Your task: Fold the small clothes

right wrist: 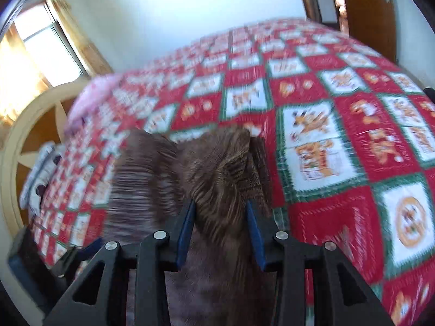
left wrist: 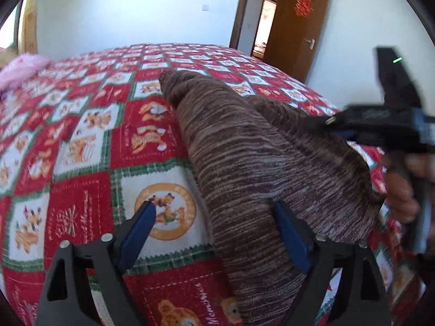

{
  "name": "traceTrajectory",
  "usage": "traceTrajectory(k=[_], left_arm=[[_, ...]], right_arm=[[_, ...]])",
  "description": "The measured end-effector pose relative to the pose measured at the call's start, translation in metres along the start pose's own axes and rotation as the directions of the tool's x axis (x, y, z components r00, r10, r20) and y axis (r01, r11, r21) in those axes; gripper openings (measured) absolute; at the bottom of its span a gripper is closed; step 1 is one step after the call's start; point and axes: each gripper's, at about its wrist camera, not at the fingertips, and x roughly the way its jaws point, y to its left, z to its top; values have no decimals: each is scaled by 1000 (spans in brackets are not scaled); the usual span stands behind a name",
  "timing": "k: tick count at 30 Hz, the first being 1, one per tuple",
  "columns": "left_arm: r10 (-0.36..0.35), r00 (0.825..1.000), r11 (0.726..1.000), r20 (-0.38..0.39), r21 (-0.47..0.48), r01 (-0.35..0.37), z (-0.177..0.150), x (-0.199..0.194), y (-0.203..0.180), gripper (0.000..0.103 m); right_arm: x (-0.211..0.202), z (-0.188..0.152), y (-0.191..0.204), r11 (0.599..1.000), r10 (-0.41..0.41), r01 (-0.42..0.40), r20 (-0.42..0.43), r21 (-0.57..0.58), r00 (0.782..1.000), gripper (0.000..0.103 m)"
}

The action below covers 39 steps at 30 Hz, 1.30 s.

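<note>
I am holding the brown striped knit garment (right wrist: 217, 168) bunched in my right gripper (right wrist: 220, 206); my left gripper (left wrist: 214, 214) is gaping open astride its near end, long axis running away across the red patchwork bed (left wrist: 81, 135).

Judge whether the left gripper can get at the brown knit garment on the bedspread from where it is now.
Probably yes. The left gripper is open, and the brown knit garment already lies against its inner right pad with nothing in the way. The right gripper is shut on another part of it.
</note>
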Motion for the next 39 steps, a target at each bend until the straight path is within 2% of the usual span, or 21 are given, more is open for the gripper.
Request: traceTrajectory(k=[4,7,9,10,12,14,17,18,20,21,23,27,30,34,36,39], left_arm=[[-41,999,998,-4,-48,41,-2,1,9,92],[-28,1000,999,-13,-36,28,-3,3,5,94],[-32,999,999,-30,-34,31,-5,5,3,96],[-37,999,999,-35,-40,35,-6,5,4,97],[-41,999,998,-34,-55,39,-9,3,7,97],[-36,999,998,-26,-54,35,-13,0,5,97],[-31,999,999,-19,-44,30,-16,-2,2,97],[-30,999,999,-18,-41,29,-16,-2,1,97],[-30,999,999,-14,-37,29,-17,-3,1,97],[-32,999,999,-13,-37,31,-17,-3,1,97],[-48,999,998,-5,-48,47,-18,-4,3,97],[-73,997,995,9,-68,73,-20,-5,6,97],[-74,997,995,4,-65,74,-19,-3,4,98],[-92,996,993,6,-68,92,-19,-2,5,100],[-101,995,992,10,-69,101,-19,-2,6,101],[-118,993,989,22,-82,120,-20,-4,9,101]], right_arm=[[-16,-13,-2,999,-46,48,91,-18,995,10],[-14,-17,1,992,-100,105,75,-69,992,11],[-16,-14,6,982,-148,156,79,-106,986,23],[-19,-9,10,978,-160,171,97,-116,982,24],[-31,6,27,976,-125,148,147,-159,981,24],[-33,23,52,968,-56,89,146,-236,988,28],[-19,45,92,940,67,-48,47,-337,997,46],[-7,51,106,931,89,-88,-13,-355,996,47],[18,60,129,919,66,-95,-88,-384,994,47],[36,62,137,914,16,-73,-143,-400,990,43],[65,62,148,914,-62,-24,-200,-404,978,13],[107,65,153,930,-63,-26,-229,-366,971,6],[130,63,143,949,-38,-34,-223,-312,974,6],[113,65,144,951,-8,-47,-177,-305,984,7],[83,65,140,953,43,-72,-105,-294,994,11],[40,55,131,942,137,-148,-56,-300,989,15]])
